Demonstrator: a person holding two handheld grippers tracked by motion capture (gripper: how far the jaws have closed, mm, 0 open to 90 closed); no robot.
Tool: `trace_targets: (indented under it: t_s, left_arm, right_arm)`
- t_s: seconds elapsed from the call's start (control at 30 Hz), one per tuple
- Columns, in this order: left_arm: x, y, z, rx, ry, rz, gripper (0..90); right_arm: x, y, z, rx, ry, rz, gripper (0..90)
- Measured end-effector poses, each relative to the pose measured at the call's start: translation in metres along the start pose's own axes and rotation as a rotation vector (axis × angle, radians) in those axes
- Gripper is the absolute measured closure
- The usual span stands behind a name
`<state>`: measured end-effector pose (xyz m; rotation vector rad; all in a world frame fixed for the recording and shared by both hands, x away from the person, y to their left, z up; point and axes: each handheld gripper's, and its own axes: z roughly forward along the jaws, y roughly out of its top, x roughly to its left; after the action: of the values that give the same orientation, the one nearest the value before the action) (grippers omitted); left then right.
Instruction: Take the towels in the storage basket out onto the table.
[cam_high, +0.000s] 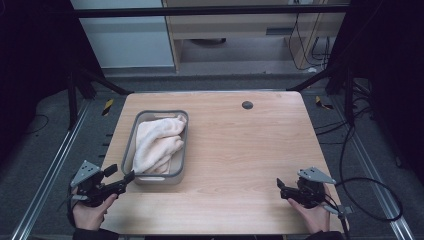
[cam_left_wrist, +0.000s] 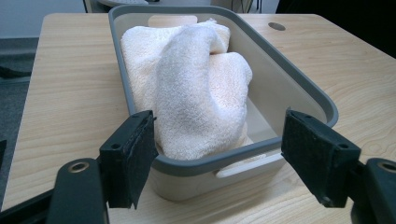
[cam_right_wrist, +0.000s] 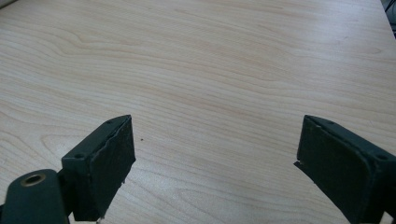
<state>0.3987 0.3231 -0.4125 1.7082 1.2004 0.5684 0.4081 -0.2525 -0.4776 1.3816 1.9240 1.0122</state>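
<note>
A cream towel lies crumpled in a grey-rimmed white bin on the left half of the wooden table. My left gripper is open at the bin's near end, its jaws spread on either side of the near rim. Nothing sits between them but the bin's edge, which they do not clamp. My right gripper is open above bare wood near the table's front right corner, holding nothing.
A round dark cable hole sits near the table's far edge. A black cable loops off the right side. Dark frame legs and floor rails flank the table. Bare wood spreads ahead of the right gripper.
</note>
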Motion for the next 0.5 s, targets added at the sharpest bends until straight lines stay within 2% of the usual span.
trace_targets:
  t_s: [0.5]
  left_arm:
    - [-0.007,0.018,0.013,0.022,-0.005,0.025,26.1]
  right_arm:
    - [0.002,0.001,0.0,-0.009,-0.007,-0.025,11.3]
